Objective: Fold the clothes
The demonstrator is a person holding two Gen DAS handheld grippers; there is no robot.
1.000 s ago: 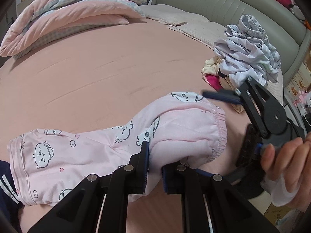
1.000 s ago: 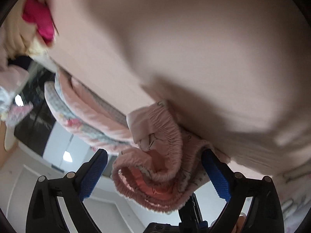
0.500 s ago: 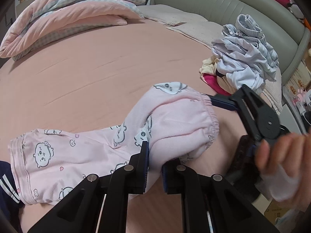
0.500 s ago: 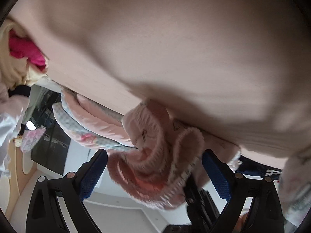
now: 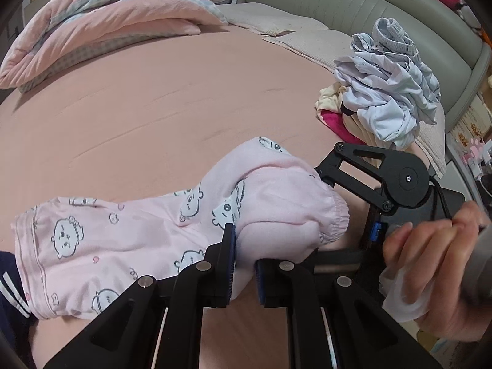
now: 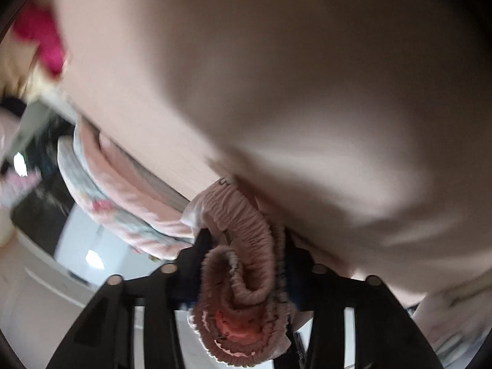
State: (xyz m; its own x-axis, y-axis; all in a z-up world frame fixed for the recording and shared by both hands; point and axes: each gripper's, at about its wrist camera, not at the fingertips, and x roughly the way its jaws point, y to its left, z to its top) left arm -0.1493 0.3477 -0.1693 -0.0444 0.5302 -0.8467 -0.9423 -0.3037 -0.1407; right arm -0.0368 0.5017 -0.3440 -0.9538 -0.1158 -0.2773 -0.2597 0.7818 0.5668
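Pink pyjama pants (image 5: 107, 246) with cartoon prints lie on the pink bed sheet (image 5: 153, 107), leg cuff to the left. My left gripper (image 5: 244, 264) is shut on a fold of the pants near the waist. The waist end is raised off the sheet. A hand (image 5: 430, 261) holds my right gripper, whose black frame (image 5: 378, 178) reaches in from the right behind the waist. In the right wrist view my right gripper (image 6: 246, 255) is closing, and its pads squeeze the bunched elastic waistband (image 6: 243, 224) between them.
A folded pink quilt (image 5: 107, 21) lies at the bed's far left. A heap of white, cream and magenta clothes (image 5: 384, 98) sits at the right by the grey-green headboard (image 5: 369, 9). A navy striped garment (image 5: 9, 292) shows at the lower left.
My right gripper's jaws went from wide open around the waistband to pressed on it, and it rolled a little. The waist end lifted slightly. The left gripper kept still.
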